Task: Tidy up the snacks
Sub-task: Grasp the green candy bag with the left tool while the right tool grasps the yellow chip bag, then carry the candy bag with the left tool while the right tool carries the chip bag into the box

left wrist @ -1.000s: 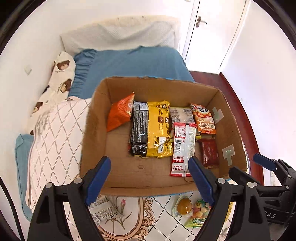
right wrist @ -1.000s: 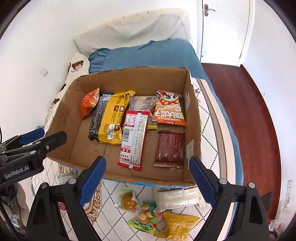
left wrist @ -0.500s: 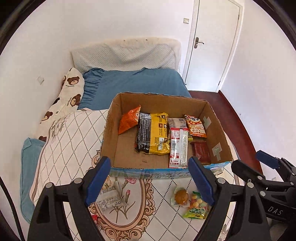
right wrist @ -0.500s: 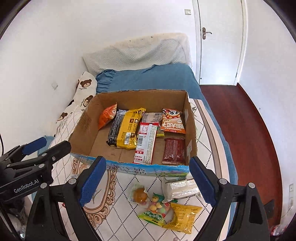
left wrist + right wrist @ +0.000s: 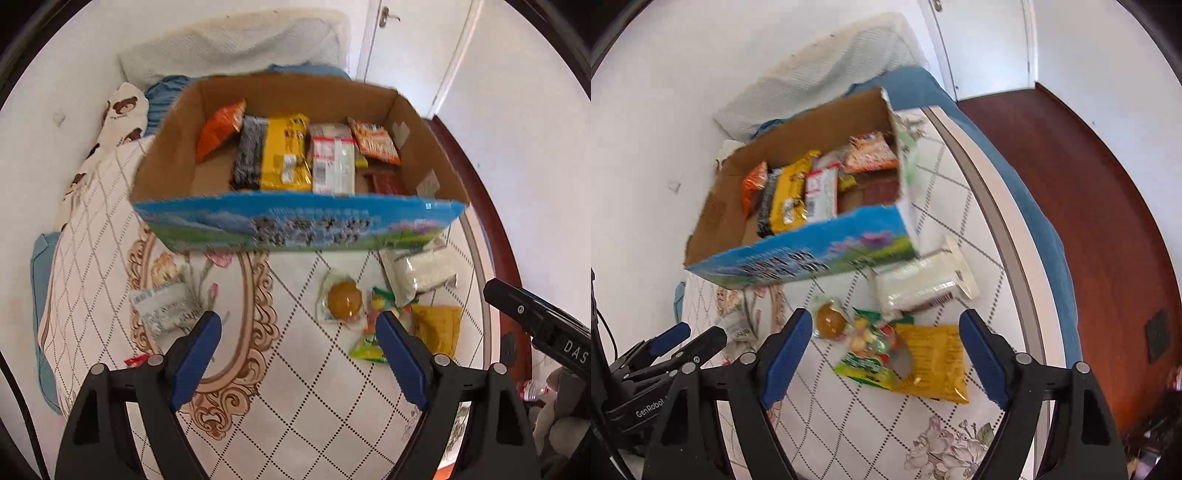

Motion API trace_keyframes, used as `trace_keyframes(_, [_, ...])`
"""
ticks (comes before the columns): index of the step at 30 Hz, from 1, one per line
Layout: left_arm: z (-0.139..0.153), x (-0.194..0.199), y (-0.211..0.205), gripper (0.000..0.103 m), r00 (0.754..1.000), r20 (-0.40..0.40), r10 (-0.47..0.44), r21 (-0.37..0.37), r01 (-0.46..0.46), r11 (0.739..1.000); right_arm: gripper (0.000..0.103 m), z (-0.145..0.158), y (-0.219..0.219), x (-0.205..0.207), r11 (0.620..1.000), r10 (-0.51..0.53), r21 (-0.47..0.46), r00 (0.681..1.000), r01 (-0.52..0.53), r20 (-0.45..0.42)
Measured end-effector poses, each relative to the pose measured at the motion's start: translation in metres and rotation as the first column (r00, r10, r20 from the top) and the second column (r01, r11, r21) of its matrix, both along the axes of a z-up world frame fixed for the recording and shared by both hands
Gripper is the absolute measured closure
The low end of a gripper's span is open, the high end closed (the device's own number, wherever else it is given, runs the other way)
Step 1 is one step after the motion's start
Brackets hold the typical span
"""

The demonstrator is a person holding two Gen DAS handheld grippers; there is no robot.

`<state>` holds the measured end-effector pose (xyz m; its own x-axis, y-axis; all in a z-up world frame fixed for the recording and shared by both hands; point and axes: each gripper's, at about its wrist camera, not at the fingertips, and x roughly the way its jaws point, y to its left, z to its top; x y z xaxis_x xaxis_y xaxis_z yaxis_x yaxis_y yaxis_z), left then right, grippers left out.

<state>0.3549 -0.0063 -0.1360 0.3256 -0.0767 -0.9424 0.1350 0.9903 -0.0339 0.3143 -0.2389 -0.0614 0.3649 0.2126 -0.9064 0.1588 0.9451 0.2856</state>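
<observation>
A cardboard box [image 5: 295,225] with a blue printed front stands on the bed and holds several snack packets. Loose snacks lie in front of it: a round yellow cake packet [image 5: 341,302], a green candy bag [image 5: 369,345], a yellow packet [image 5: 437,326], a white packet [image 5: 421,273] and a grey packet [image 5: 162,310] to the left. My left gripper [image 5: 297,325] hangs open over bare cover between them. My right gripper [image 5: 885,319] is closing above the candy bag [image 5: 871,350] and the yellow packet [image 5: 934,358], and its pads touch nothing.
The quilted bed cover [image 5: 295,387] spreads under both grippers. Its edge [image 5: 1008,236] runs along the right, with a blue sheet and dark wooden floor [image 5: 1089,206] beyond. A pillow [image 5: 236,40] and a white door [image 5: 413,44] lie behind the box. A small red wrapper [image 5: 135,360] lies at the left.
Both grippers have drawn back from over the box to over the loose snacks in front of it. The right view has rolled, so the box now looks tilted. The right jaws stand slightly narrower.
</observation>
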Motion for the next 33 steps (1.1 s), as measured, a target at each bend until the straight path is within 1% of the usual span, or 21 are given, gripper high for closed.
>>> trace_keyframes(2, [-0.027, 0.003, -0.02, 0.018, 0.997, -0.067, -0.04, 0.032, 0.042, 0.999, 0.021, -0.032, -0.011, -0.003, 1.0, -0.015, 0.014, 0.997, 0.016, -0.081])
trace_keyframes(3, [-0.038, 0.004, -0.026, 0.018, 0.994, -0.091, -0.051, 0.041, 0.055, 0.998, 0.021, -0.05, -0.014, -0.004, 1.0, -0.015, 0.021, 0.991, 0.018, -0.135])
trace_keyframes(4, [-0.048, 0.004, -0.032, 0.018, 0.992, -0.111, -0.059, 0.05, 0.065, 0.997, 0.021, -0.064, -0.016, -0.004, 0.999, -0.014, 0.038, 0.985, 0.021, -0.17])
trace_keyframes(5, [-0.057, 0.005, -0.038, 0.018, 0.988, -0.136, -0.068, 0.054, 0.076, 0.996, 0.021, -0.078, -0.016, -0.005, 0.997, -0.01, 0.072, 0.982, 0.024, -0.188])
trace_keyframes(7, [-0.07, 0.007, -0.046, 0.018, 0.983, -0.166, -0.073, 0.067, 0.085, 0.994, 0.023, -0.104, -0.014, -0.005, 0.996, -0.002, 0.083, 0.976, 0.02, -0.217])
trace_keyframes(8, [-0.076, 0.009, -0.051, 0.018, 0.981, -0.179, -0.076, 0.081, 0.092, 0.993, 0.027, -0.115, -0.012, -0.006, 0.996, 0.001, 0.085, 0.975, 0.019, -0.223])
trace_keyframes(9, [-0.082, 0.01, -0.056, 0.018, 0.978, -0.193, -0.08, 0.094, 0.099, 0.991, 0.041, -0.125, -0.011, -0.007, 0.996, 0.006, 0.085, 0.974, 0.014, -0.226])
trace_keyframes(10, [-0.087, 0.01, -0.062, 0.018, 0.974, -0.207, -0.089, 0.099, 0.111, 0.989, 0.05, -0.132, -0.012, -0.009, 0.997, 0.005, 0.081, 0.974, 0.013, -0.226])
trace_keyframes(13, [-0.095, 0.01, -0.086, 0.018, 0.966, -0.218, -0.139, 0.128, 0.17, 0.977, 0.052, -0.134, -0.023, -0.021, 0.995, 0.009, 0.099, 0.98, 0.011, -0.198])
trace_keyframes(15, [-0.103, 0.012, -0.105, 0.018, 0.956, -0.232, -0.179, 0.137, 0.214, 0.967, 0.052, -0.132, -0.034, -0.028, 0.997, 0.012, 0.075, 0.977, 0.004, -0.214])
trace_keyframes(18, [-0.124, 0.018, -0.13, 0.018, 0.924, -0.308, -0.225, 0.147, 0.28, 0.949, 0.052, -0.132, -0.052, -0.04, 0.999, 0.005, 0.039, 0.971, 0.004, -0.239])
trace_keyframes(19, [-0.133, 0.019, -0.137, 0.018, 0.913, -0.334, -0.235, 0.142, 0.295, 0.945, 0.052, -0.133, -0.057, -0.042, 0.999, 0.002, 0.041, 0.971, 0.008, -0.24])
trace_keyframes(20, [-0.137, 0.02, -0.142, 0.021, 0.91, -0.34, -0.238, 0.143, 0.3, 0.943, 0.052, -0.135, -0.061, -0.045, 0.999, 0.0, 0.042, 0.969, 0.011, -0.245])
trace_keyframes(21, [-0.139, 0.02, -0.146, 0.04, 0.911, -0.333, -0.242, 0.161, 0.308, 0.938, 0.052, -0.137, -0.063, -0.048, 0.999, 0.002, 0.039, 0.968, 0.008, -0.252])
trace_keyframes(22, [-0.14, 0.018, -0.149, 0.052, 0.912, -0.327, -0.249, 0.175, 0.317, 0.932, 0.052, -0.138, -0.064, -0.05, 0.999, 0.005, 0.039, 0.967, 0.005, -0.256])
trace_keyframes(23, [-0.14, 0.016, -0.149, 0.053, 0.909, -0.331, -0.255, 0.159, 0.32, 0.934, 0.052, -0.138, -0.064, -0.051, 0.999, 0.011, 0.039, 0.967, -0.001, -0.256])
trace_keyframes(25, [-0.137, 0.011, -0.143, 0.053, 0.908, -0.338, -0.247, 0.129, 0.305, 0.944, 0.052, -0.14, -0.059, -0.051, 0.999, 0.033, 0.033, 0.965, -0.026, -0.262])
trace_keyframes(27, [-0.136, 0.001, -0.129, 0.053, 0.91, -0.355, -0.215, 0.092, 0.263, 0.96, 0.052, -0.141, -0.05, -0.052, 0.997, 0.067, 0.053, 0.964, -0.056, -0.257])
trace_keyframes(30, [-0.133, -0.014, -0.093, 0.053, 0.92, -0.37, -0.129, 0.062, 0.163, 0.985, 0.052, -0.142, -0.029, -0.054, 0.99, 0.138, 0.054, 0.957, -0.128, -0.257])
trace_keyframes(33, [-0.133, -0.032, -0.053, 0.053, 0.917, -0.398, -0.029, 0.029, 0.044, 0.999, 0.052, -0.141, 0.002, -0.056, 0.973, 0.228, 0.047, 0.939, -0.224, -0.259])
